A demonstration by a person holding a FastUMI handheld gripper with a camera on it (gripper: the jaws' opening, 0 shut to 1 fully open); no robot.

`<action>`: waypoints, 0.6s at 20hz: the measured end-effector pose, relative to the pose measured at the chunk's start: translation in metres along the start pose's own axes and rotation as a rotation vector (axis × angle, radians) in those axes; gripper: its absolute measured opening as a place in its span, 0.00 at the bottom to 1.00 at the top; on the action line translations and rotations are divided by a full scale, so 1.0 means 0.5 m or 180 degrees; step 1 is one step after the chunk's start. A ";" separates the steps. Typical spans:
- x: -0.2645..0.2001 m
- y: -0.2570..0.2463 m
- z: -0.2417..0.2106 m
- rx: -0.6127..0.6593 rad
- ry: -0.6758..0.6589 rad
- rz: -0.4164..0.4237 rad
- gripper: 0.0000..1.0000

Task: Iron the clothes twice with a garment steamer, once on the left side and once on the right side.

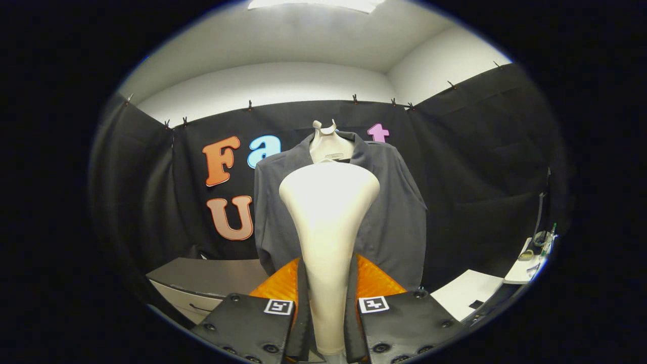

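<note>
The hand-held gripper is clamped on the cream garment steamer, both fingers pinching its narrow handle, the wide head pointing ahead. Straight beyond hangs the dark grey jacket on its hanger, apparently not yet touched. The risk, I'd say: that smooth tapered handle could slip or twist in the grip, skewing a pass.
</note>
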State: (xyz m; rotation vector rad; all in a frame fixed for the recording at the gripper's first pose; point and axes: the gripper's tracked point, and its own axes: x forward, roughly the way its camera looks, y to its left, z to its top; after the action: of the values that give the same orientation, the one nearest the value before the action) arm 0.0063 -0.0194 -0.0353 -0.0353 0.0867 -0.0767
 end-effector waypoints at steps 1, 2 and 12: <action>-0.004 0.002 0.004 -0.0015 -0.0018 -0.0006 0.33; -0.011 0.007 0.007 -0.0025 -0.0032 0.0000 0.33; -0.039 0.023 -0.002 -0.0099 0.0039 -0.0020 0.34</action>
State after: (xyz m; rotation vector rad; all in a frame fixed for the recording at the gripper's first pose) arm -0.0122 -0.0062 -0.0348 -0.0663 0.0999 -0.0817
